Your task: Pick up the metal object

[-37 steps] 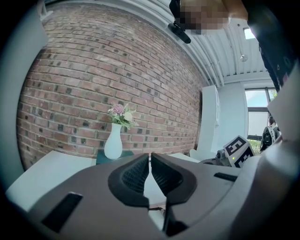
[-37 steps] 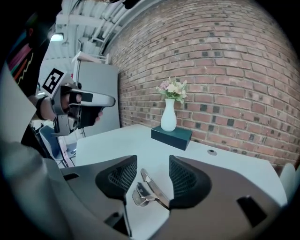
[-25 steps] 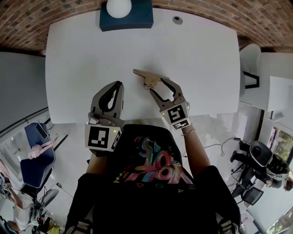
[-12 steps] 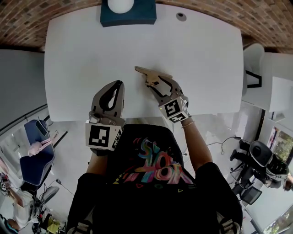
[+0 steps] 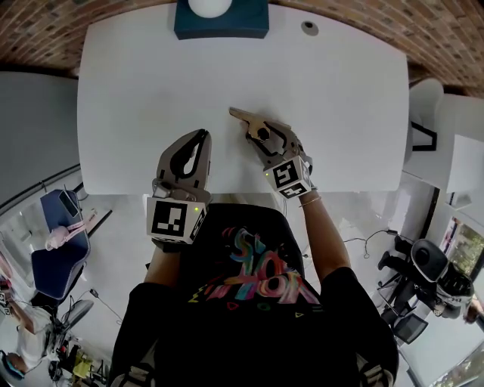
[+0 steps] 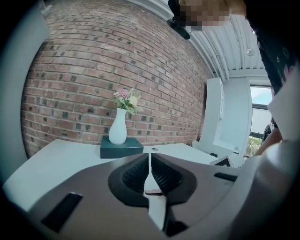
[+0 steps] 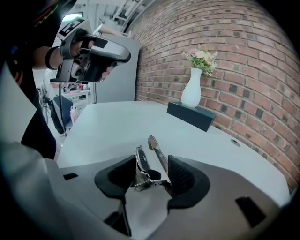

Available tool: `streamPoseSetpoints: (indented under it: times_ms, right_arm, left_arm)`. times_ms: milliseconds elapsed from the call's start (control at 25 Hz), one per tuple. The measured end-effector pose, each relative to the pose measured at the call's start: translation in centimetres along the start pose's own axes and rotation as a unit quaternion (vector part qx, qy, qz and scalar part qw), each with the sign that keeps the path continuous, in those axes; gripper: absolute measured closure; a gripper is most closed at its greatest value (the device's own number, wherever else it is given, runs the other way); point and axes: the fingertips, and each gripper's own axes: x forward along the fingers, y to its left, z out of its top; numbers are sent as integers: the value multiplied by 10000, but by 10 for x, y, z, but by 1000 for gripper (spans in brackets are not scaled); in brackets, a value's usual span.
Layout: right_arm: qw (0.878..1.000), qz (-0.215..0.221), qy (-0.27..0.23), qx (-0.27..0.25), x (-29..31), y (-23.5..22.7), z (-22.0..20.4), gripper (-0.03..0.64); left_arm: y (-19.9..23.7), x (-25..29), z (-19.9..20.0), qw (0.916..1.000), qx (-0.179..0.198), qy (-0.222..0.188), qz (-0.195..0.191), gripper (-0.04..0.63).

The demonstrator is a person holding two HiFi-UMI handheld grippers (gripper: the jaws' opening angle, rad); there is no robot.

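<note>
Two grippers work over the white table (image 5: 144,75). The right gripper (image 7: 150,177) has its jaws pressed against both arms of the hinged metal tool (image 7: 151,159) (arms spread in a V), which lies near the table's front edge, about midway. The left gripper (image 6: 150,171), jaws pressed together on nothing, hovers just beside it.

Metal object (image 5: 240,116) between right tongs (image 5: 265,138) on table (image 5: 136,91), vase (image 5: 220,6) on box (image 5: 189,26) behind

left tool (image 5: 201,136): jaws together (empty) | right tool (image 5: 261,135): jaws on metal object (image 5: 240,116)
</note>
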Motion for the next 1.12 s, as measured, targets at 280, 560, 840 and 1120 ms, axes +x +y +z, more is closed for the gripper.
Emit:
streamPoseSetpoints:
  times_ms: [280,560,840,1120]
  right_arm:
    - [9999,-12,-4,118,6,-1,-2,391]
    - [9998,-205,26,61,9,-4,-4,433]
    - [9982,-294,120,-504,9,-2,2,479]
    - [9991,-220,39,-361,4,-5,8,500]
  left_arm:
    - [-1,1,1,10000,0,-31,-1,561]
    - [-1,-2,-3,10000,-27,15,-50,561]
    - [-3,2,-1,9999,3,45,-128,561]
    - [-7,4,0,9999,-54,25,-111,561]
